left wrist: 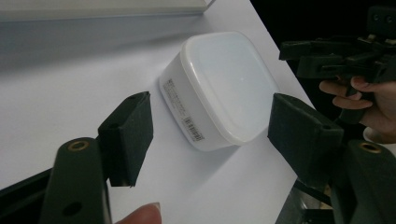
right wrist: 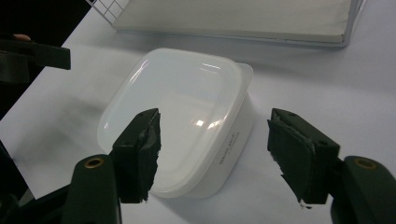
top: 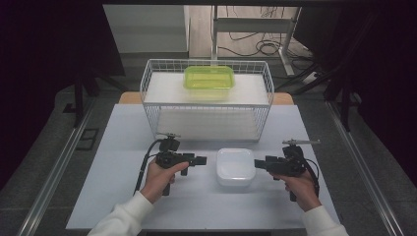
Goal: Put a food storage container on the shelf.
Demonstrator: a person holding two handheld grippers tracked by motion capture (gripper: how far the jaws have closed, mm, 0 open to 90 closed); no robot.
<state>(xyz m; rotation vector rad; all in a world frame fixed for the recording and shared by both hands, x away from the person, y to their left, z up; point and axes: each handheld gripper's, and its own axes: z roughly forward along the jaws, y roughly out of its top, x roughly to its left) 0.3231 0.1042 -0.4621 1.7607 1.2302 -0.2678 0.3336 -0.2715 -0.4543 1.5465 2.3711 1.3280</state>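
— High view, white tabletop (top: 123,147): white lidded container (top: 235,166) near centre, left gripper (top: 199,160) at its nine o'clock, right gripper (top: 258,163) at its three o'clock, both pointing inward at it.

— Touching?

— Left clearly apart from it; right just beside the rim, contact not clear.

— Jaws?

— Left gripper view: wide apart, nothing held, container (left wrist: 219,88) lying ahead between them, label facing the camera. Right gripper view: also wide apart, nothing gripped, container (right wrist: 180,121) close in front.

— Anything else?

— Wire basket (top: 206,101) at twelve o'clock of the container, well apart, with a green lidded box (top: 209,77) resting on top.
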